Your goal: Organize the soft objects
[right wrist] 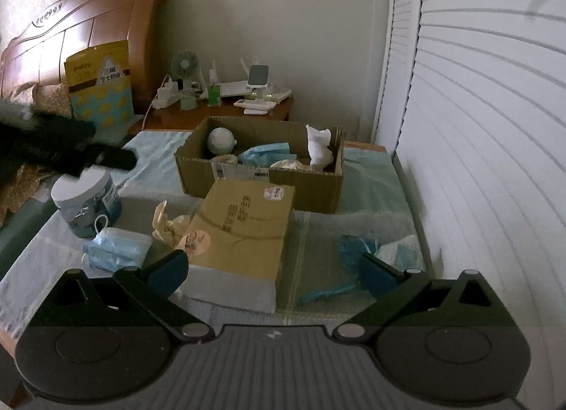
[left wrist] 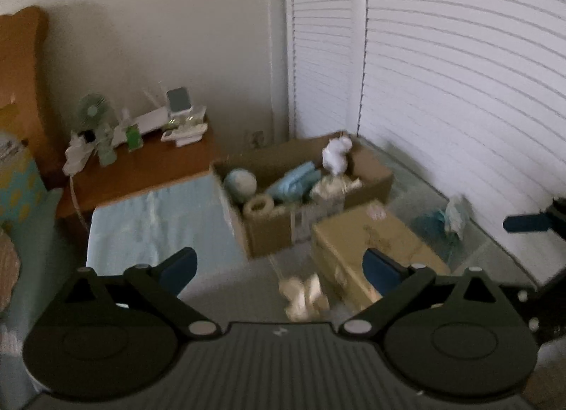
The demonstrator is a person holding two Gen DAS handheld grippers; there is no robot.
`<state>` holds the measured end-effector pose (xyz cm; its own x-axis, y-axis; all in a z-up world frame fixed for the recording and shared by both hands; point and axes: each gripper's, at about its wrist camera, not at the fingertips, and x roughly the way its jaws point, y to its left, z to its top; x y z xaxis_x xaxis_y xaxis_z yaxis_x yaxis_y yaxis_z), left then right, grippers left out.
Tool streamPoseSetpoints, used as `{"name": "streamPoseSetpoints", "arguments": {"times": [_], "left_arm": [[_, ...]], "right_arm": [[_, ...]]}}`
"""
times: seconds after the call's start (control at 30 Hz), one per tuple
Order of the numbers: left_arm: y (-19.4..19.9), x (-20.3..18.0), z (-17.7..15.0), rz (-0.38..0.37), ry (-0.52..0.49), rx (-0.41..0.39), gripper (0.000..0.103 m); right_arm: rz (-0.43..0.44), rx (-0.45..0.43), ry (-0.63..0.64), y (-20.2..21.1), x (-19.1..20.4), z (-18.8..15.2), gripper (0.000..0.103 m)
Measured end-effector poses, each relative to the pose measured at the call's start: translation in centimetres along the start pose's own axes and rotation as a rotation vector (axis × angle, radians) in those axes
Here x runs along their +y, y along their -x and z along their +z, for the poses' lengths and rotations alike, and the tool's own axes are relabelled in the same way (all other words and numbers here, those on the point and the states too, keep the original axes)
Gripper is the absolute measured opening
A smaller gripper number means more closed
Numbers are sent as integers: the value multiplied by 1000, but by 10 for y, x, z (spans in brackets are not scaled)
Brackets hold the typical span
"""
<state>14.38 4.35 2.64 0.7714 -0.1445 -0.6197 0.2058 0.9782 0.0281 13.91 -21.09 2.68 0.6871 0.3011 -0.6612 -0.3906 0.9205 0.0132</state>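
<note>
An open cardboard box (right wrist: pixel 260 176) is sitting at twelve o'clock on the bed, holding a pale round ball (right wrist: pixel 221 139), crumpled blue cloth (right wrist: pixel 269 152) and a white plush toy (right wrist: pixel 318 148) standing upright at its right end. A cream soft toy (right wrist: pixel 169 224) is lying at ten o'clock, a blue mask pack (right wrist: pixel 116 249) beside it.

The left gripper (left wrist: pixel 279 270) fills the lower frame of its own view, jaws spread wide, nothing between them; the right gripper (right wrist: pixel 274 270) likewise gapes, angled downward.
</note>
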Motion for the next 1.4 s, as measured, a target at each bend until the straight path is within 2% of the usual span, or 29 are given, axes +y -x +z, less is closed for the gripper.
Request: {"name": "streamPoseSetpoints", "arguments": {"times": [0.2, 0.4, 0.53, 0.73, 1.07, 1.23, 1.4], "left_arm": [[-1, -6, -43, 40, 69, 54, 101], [-12, 2, -68, 87, 172, 90, 101], [-19, 1, -72, 121, 165, 81, 101], [-37, -5, -75, 124, 160, 94, 101], [-62, 3, -88, 174, 199, 148, 101], [-63, 10, -96, 167, 240, 160, 103], [-62, 9, -98, 166, 225, 154, 103]], "right_arm": [[14, 13, 14, 3, 5, -12, 103], [41, 36, 31, 1, 8, -23, 103], [55, 60, 43, -5, 10, -33, 103], [59, 122, 53, -18, 12, -47, 103], [83, 168, 85, -33, 20, -53, 103], [92, 182, 88, -38, 20, -54, 103], [97, 204, 90, -46, 21, -57, 103]]}}
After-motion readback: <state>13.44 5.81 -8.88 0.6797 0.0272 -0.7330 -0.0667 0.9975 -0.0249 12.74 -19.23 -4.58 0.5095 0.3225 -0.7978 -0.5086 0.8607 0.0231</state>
